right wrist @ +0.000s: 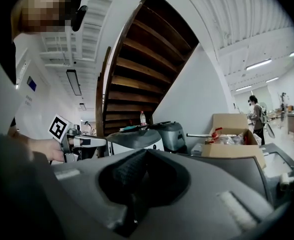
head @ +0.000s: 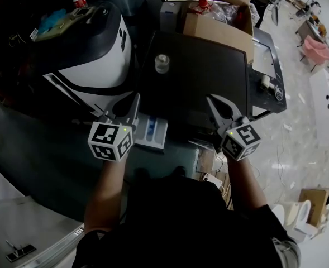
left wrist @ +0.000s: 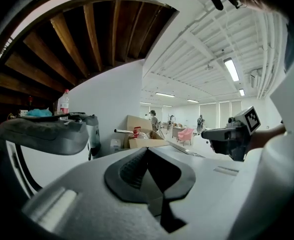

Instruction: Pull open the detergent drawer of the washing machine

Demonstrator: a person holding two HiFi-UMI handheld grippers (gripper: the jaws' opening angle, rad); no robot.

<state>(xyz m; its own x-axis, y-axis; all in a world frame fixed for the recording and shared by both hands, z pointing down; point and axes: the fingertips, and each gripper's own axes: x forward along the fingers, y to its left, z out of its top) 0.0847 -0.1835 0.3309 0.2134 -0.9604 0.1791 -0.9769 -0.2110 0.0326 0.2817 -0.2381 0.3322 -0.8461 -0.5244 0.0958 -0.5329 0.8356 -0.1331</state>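
Detergent drawer extended; both sets of jaws closed on nothing.
The detergent drawer [head: 153, 133] is seen projecting toward the person from the washing machine [head: 200, 74], just beside the left gripper [head: 136, 98]. The right gripper [head: 210, 99] is held farther away.

Both tools are pale grey with black pads, and each carries white faces printed with black square markers: the left gripper [head: 134, 100] and the right gripper [head: 210, 99]. Just right of the left gripper, the detergent drawer [head: 151, 132] is white with a blue compartment. Between and ahead of the two tools, the washing machine [head: 198, 66] top is near-black. Left of the left gripper stands a rounded machine [head: 91, 60] — white, banded in black. Ahead of the right gripper sits a brown cardboard box [head: 220, 29]; far to its right, a pink chair [head: 318, 49].
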